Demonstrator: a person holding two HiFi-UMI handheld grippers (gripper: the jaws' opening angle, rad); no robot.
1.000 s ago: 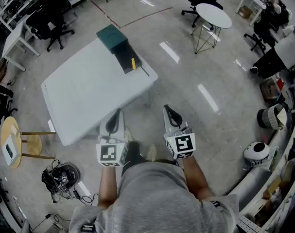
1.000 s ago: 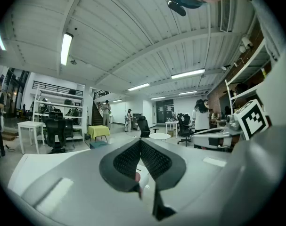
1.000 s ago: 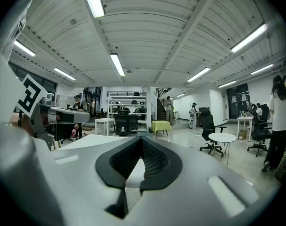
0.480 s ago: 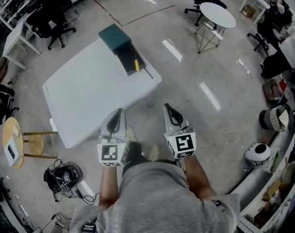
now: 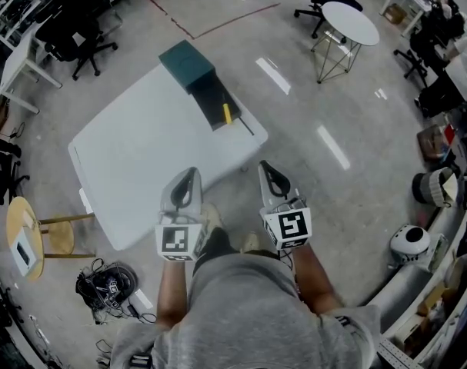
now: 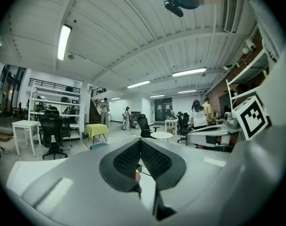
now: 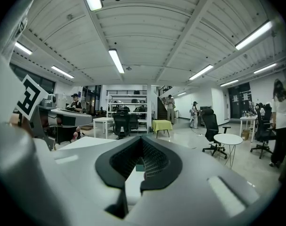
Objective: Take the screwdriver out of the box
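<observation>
Head view is showing the white desk (image 5: 133, 152) lying ahead, the dark green box (image 5: 186, 62) sitting at its far corner. The left tool (image 5: 188, 175) is hovering over the near edge, jaws pressed together on nothing. The yellow screwdriver (image 5: 227, 114) is lying in the box's open dark half, pointing away, well ahead of both tools. The right tool (image 5: 266, 167), equally closed and empty, is hanging over the floor; nothing is blocking the way.

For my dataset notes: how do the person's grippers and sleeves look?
The left gripper and right gripper are light grey with black textured pads. Each carries a white cube with black square markers. The shirt is grey, short-sleeved.
</observation>
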